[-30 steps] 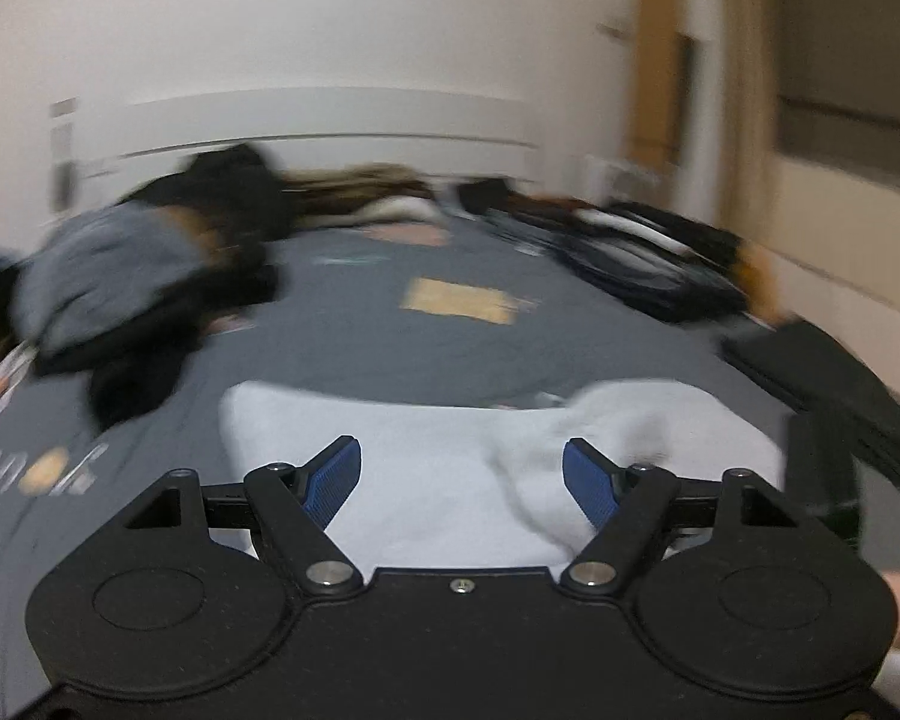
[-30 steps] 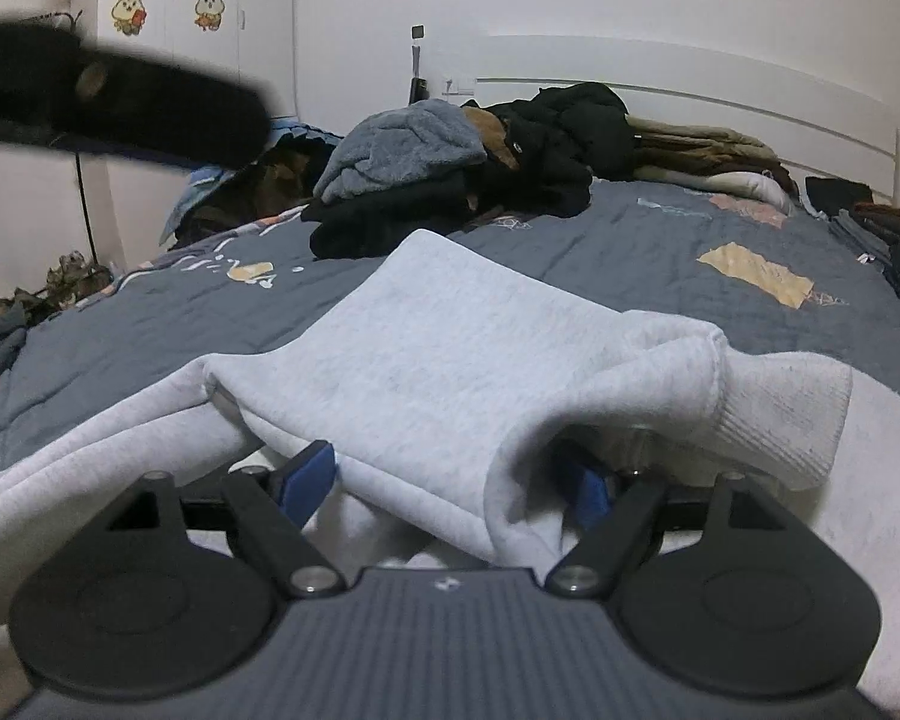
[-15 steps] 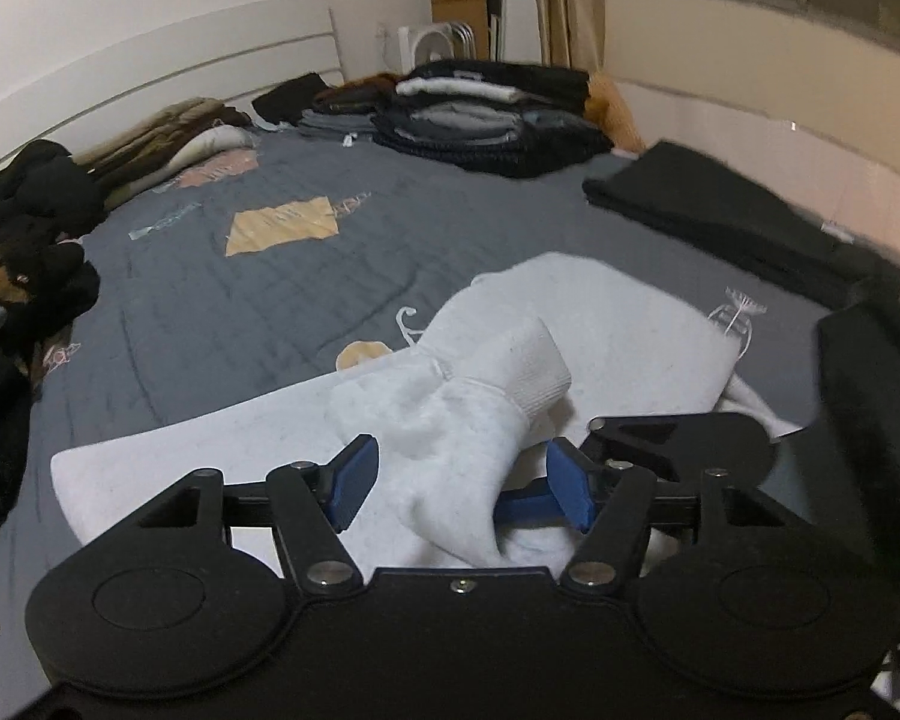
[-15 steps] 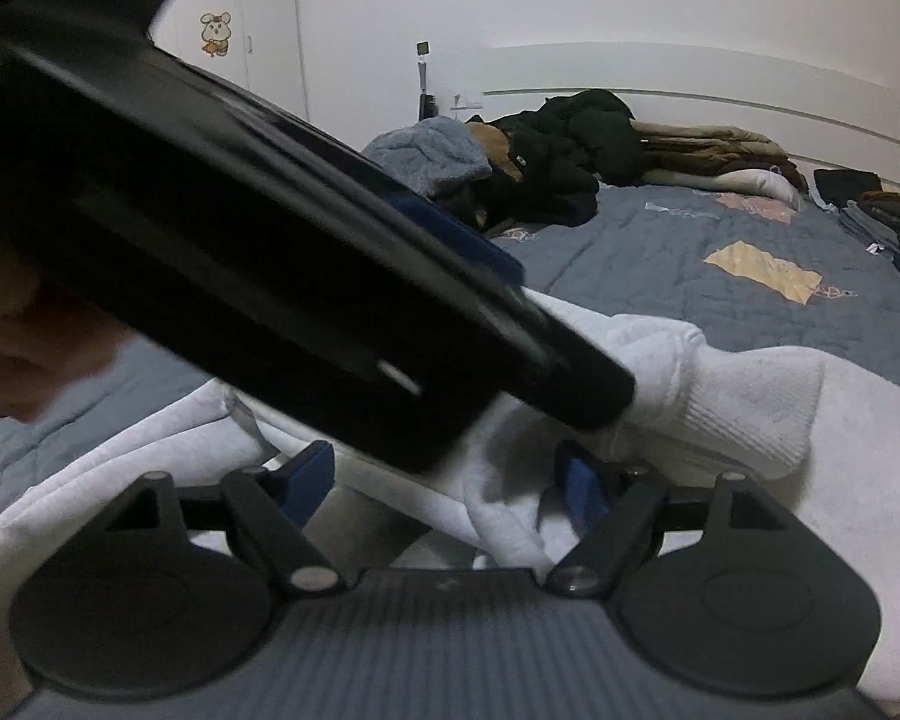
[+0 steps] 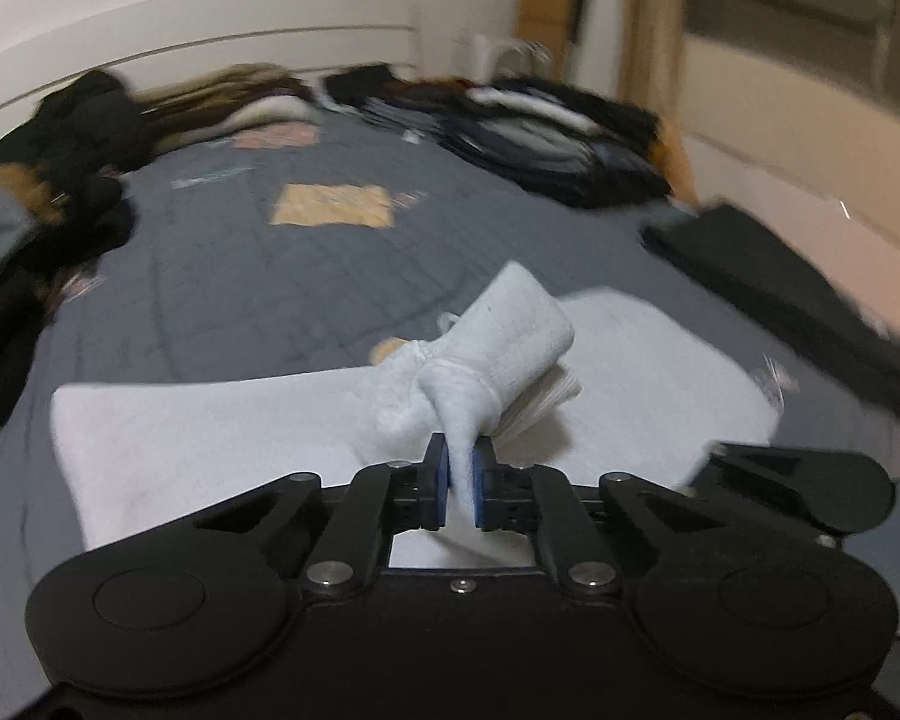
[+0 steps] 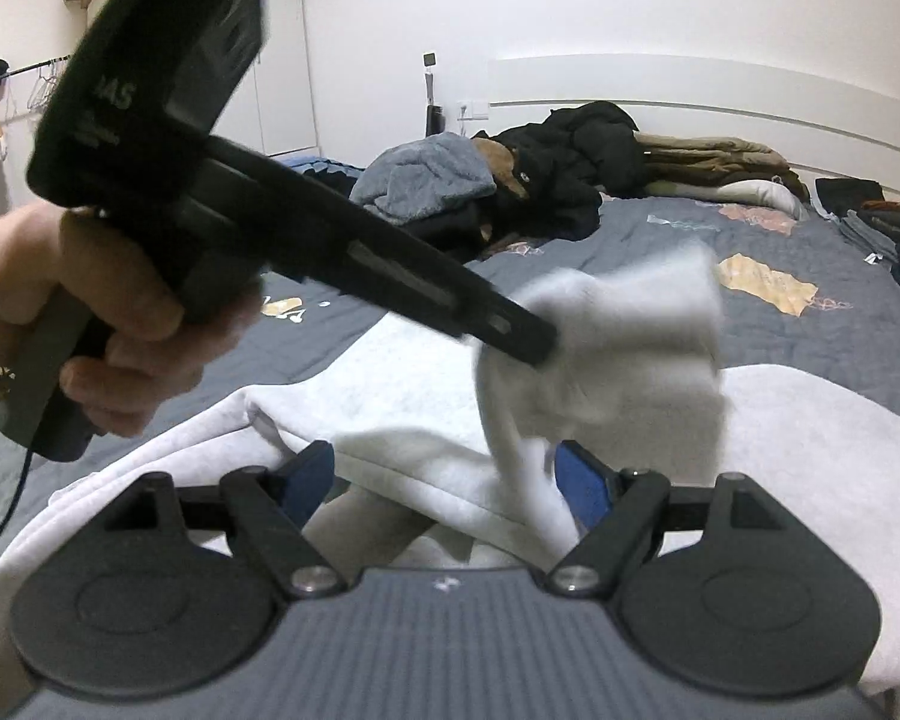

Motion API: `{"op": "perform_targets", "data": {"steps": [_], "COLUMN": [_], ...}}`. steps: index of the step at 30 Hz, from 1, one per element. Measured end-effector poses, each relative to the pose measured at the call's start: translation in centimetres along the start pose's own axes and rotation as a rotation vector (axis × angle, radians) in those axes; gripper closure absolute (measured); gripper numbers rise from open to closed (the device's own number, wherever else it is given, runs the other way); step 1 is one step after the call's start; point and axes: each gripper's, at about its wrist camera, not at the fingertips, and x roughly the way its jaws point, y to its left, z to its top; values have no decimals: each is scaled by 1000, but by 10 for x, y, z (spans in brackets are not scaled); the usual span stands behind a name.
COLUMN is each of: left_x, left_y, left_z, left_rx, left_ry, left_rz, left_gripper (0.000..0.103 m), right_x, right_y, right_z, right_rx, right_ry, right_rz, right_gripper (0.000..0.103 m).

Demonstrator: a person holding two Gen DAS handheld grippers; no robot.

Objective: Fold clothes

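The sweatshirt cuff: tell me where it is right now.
In the left wrist view the ribbed cuff is lifted at centre, just beyond the left hand-held gripper, which is clamped on the sleeve behind it, above the grey sweatshirt on the bed.

Sweatshirt (image 5: 222, 438) is seen as pale grey-white, w/ ribbed cuff (image 5: 510, 336) same shade. Bedspread (image 5: 258, 288) is shown in slate grey, quilted, w/ tan-yellow patch (image 5: 333, 205) & pinkish patch (image 5: 279, 135). Both grippers are finished in black w/ blue pads (image 6: 306, 474). Headboard (image 6: 690, 90) & wall are painted white. Clothes pile (image 6: 576, 162) is made up of black, blue-grey & brown. Stack at bed's far side (image 5: 546, 138) is seen as dark, black & navy
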Motion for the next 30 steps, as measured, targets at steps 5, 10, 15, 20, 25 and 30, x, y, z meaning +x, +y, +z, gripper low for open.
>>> {"op": "perform_targets", "data": {"steps": [5, 10, 15, 20, 25, 30], "left_x": [-22, -32, -47, -78, -92, -78], "left_y": [27, 46, 50, 51, 46, 47], "left_z": [-18, -44, -64, -74, -66, -50], "left_rx": [-176, -320, -303, -317, -332, -291], "left_ry": [-60, -60, -43, -99, -176, -186], "left_rz": [35, 71, 216, 317, 288, 234], "left_gripper": [95, 83, 71, 57, 52, 52], "right_x": [-11, -12, -12, -17, -30, -46], "right_y": [-4, -6, -8, -8, -13, -40], "right_z": [3, 6, 8, 9, 21, 32], "right_rx": [1, 7, 2, 9, 48, 115], "right_ry": [-23, -23, -12, -16, -22, -74], "right_rz": [-5, -1, 3, 0, 33, 0], "right_gripper": [23, 23, 23, 23, 23, 23]}}
